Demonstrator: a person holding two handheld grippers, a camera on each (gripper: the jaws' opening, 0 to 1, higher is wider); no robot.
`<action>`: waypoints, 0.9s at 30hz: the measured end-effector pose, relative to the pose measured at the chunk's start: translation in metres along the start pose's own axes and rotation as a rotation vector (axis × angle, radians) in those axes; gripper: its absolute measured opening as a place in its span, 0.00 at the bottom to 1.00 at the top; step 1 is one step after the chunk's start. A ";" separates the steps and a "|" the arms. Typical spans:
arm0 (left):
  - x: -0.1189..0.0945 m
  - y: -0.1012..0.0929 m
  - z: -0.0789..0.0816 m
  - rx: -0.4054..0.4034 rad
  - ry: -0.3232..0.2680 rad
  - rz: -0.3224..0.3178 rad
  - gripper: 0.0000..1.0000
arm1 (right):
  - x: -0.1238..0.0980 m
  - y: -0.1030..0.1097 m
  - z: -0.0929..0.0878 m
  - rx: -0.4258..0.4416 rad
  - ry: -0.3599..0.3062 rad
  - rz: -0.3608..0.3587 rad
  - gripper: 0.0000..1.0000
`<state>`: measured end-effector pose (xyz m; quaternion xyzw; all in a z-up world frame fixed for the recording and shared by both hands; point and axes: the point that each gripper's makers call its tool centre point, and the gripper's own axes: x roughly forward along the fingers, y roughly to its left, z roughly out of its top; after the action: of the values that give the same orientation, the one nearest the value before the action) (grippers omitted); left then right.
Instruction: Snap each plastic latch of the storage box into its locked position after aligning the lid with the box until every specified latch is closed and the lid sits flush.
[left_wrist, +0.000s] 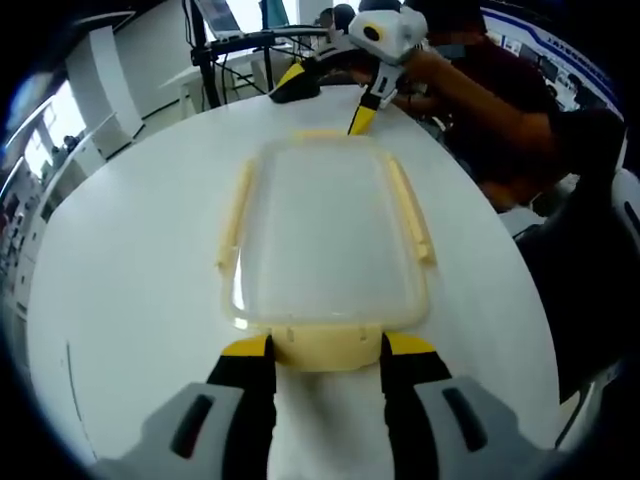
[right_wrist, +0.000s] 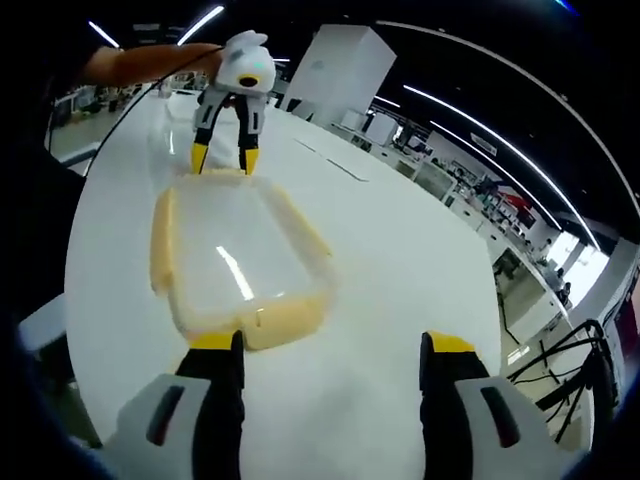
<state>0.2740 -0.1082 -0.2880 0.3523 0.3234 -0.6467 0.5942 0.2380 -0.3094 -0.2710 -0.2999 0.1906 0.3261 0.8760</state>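
Note:
A storage box (left_wrist: 320, 235) with a clear lid and pale yellow latches lies on the white round table (left_wrist: 130, 260). My left gripper (left_wrist: 327, 346) is open, and its yellow tips stand at either end of the near end latch (left_wrist: 325, 352). Long side latches (left_wrist: 410, 210) run down both long edges. My right gripper (left_wrist: 370, 108) hovers at the box's far end. In the right gripper view, the right gripper (right_wrist: 332, 343) is wide open, its left tip beside the end latch (right_wrist: 285, 320) of the box (right_wrist: 235, 250). The left gripper (right_wrist: 222, 158) straddles the opposite latch.
A person's arm in a dark red sleeve (left_wrist: 500, 100) reaches in from the right along the table's edge. A black and yellow tool (left_wrist: 295, 85) lies on the far part of the table. Bare tabletop (right_wrist: 400, 250) spreads right of the box.

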 end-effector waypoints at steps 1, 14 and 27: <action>0.000 0.000 0.000 0.000 0.000 0.000 0.40 | 0.000 0.001 0.000 -0.001 0.002 0.005 0.71; 0.003 -0.007 0.000 0.001 0.000 0.000 0.40 | 0.013 -0.009 -0.004 -0.044 0.048 0.183 0.64; 0.001 0.001 0.000 -0.001 -0.004 -0.001 0.40 | 0.017 -0.022 -0.008 -0.096 0.059 0.267 0.60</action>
<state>0.2752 -0.1092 -0.2889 0.3504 0.3228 -0.6476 0.5947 0.2637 -0.3201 -0.2769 -0.3228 0.2385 0.4395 0.8036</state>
